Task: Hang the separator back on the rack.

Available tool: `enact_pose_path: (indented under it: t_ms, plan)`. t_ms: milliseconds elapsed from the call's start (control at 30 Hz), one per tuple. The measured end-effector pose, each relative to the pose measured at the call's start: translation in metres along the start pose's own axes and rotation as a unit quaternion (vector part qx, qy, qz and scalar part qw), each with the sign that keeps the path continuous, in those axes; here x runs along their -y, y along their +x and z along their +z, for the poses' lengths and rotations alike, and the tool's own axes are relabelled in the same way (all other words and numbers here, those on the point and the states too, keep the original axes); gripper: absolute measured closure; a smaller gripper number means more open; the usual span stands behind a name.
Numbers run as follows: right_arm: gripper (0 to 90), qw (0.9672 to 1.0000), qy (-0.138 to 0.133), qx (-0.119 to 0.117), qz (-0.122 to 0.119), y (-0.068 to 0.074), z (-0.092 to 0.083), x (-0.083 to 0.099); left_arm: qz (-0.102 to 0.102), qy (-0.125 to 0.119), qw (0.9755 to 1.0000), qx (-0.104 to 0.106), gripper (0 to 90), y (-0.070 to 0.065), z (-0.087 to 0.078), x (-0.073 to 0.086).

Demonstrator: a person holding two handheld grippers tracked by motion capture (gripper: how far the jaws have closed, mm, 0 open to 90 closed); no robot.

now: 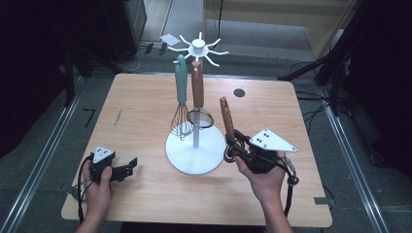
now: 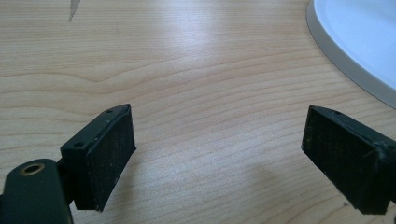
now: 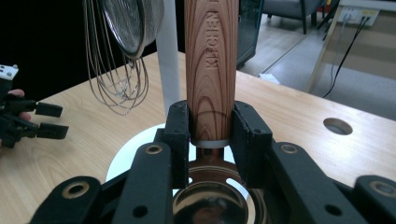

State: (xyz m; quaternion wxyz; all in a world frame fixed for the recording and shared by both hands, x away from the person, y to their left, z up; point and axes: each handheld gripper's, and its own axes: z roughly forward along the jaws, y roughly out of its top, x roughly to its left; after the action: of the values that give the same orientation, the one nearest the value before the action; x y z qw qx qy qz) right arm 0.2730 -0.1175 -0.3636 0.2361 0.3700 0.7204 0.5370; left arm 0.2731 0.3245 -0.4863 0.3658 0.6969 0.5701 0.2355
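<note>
A white hook stand (image 1: 192,158) rises mid-table. From its hooks hang a teal-handled whisk (image 1: 180,87) and a wooden-handled strainer (image 1: 197,87). My right gripper (image 1: 233,145) is shut on a third utensil just right of the stand's base. Its wooden handle (image 1: 226,116) points up and away, and the pads clamp the handle (image 3: 210,65) just above its metal head (image 3: 210,200). The whisk's wires (image 3: 116,88) and the stand's pole (image 3: 168,60) stand close behind. My left gripper (image 1: 131,165) rests low at the table's left, open, with bare wood between its pads (image 2: 107,158).
The stand's white base rim (image 2: 359,42) lies ahead and right of the left gripper. A round hole (image 1: 238,92) sits in the table's far right part. Dark stands and cables surround the table (image 1: 145,194) on the floor.
</note>
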Motion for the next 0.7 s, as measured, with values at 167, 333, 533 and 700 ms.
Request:
enact_pose_path:
  t_ms: [167, 333, 533, 700]
  plan:
    - [71.0, 1.0, -0.009, -0.001, -0.002, 0.001, -0.001, -0.005, 0.001, 0.001, 1.0, 0.0, 10.0, 0.0, 0.0, 0.0]
    - [71.0, 0.9998, -0.017, -0.007, -0.002, 0.002, -0.002, -0.01, 0.0, 0.001, 1.0, 0.0, 10.0, 0.0, 0.0, 0.0]
    - [71.0, 0.9995, -0.029, -0.009, -0.004, 0.003, -0.003, -0.016, -0.001, 0.0, 1.0, 0.0, 9.9, 0.0, 0.0, 0.0]
    - [71.0, 0.9991, -0.04, -0.012, -0.005, 0.004, -0.005, -0.023, 0.0, 0.0, 1.0, 0.0, 9.9, 0.0, 0.0, 0.0]
